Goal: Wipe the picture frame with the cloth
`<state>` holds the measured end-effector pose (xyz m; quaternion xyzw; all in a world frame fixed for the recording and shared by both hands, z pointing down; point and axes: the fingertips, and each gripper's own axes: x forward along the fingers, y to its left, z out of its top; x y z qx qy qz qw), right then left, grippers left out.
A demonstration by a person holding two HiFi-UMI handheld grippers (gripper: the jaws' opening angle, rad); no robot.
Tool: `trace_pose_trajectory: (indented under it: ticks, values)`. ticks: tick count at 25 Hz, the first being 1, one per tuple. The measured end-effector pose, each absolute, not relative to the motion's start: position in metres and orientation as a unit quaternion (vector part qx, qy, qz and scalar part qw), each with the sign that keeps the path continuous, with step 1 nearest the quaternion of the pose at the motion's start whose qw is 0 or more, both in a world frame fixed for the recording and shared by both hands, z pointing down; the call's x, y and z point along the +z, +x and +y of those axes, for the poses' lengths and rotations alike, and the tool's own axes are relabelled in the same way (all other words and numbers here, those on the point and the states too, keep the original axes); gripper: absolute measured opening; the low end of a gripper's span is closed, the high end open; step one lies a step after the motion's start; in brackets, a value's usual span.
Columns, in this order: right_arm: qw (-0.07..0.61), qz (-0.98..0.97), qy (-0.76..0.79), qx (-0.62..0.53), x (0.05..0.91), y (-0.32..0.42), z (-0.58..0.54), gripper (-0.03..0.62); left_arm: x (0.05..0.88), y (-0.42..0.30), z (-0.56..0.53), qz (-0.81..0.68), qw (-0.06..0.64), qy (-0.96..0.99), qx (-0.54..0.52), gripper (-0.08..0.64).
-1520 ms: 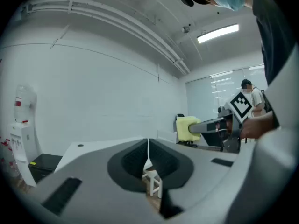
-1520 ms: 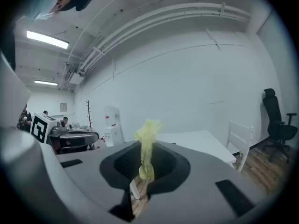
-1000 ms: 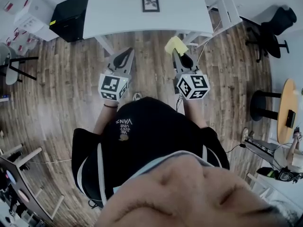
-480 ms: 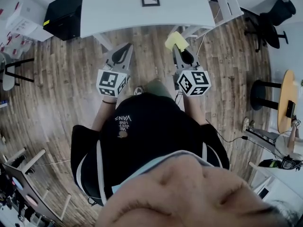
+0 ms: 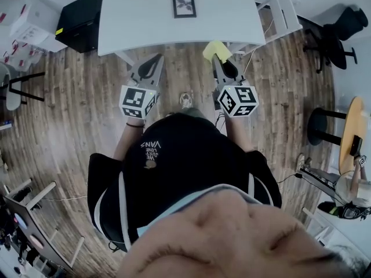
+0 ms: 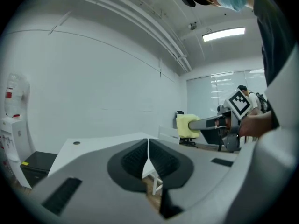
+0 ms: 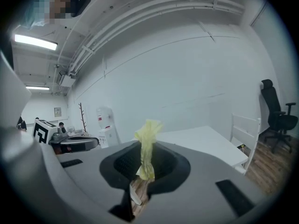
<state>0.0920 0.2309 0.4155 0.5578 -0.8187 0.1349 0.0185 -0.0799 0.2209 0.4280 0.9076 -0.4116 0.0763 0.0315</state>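
A small dark picture frame lies flat on the white table at the top of the head view. My right gripper is shut on a yellow cloth, held over the floor just short of the table's near edge. In the right gripper view the cloth sticks up pinched between the jaws. My left gripper is shut with nothing in it, also short of the table edge; its jaws meet in the left gripper view, where the cloth shows to the right.
A black box stands on the floor left of the table. A white rack sits at the table's right end, with a black office chair beyond. A round wooden table is at far right. Wooden floor lies underfoot.
The table and frame shift slightly in the head view as the person steps; a foot shows between the grippers. Both grippers stay shut, the right one still on the cloth.
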Motion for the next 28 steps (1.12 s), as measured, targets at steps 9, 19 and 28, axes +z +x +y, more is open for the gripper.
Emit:
trace_pose_trajectory:
  ticks: [9, 19, 28]
  values:
    - [0.019, -0.835, 0.531, 0.141, 0.420, 0.117, 0.171, 0.046, 0.430, -0.055, 0.169, -0.440, 0.036, 0.894, 0.077, 0.018]
    - [0.025, -0.857, 0.494, 0.147, 0.427, 0.135, 0.118, 0.046, 0.435, -0.040, 0.127, -0.479, 0.037, 0.873, 0.084, 0.018]
    - [0.031, -0.863, 0.478, 0.159, 0.438, 0.130, 0.091, 0.046, 0.442, -0.044, 0.109, -0.495, 0.048, 0.863, 0.090, 0.018]
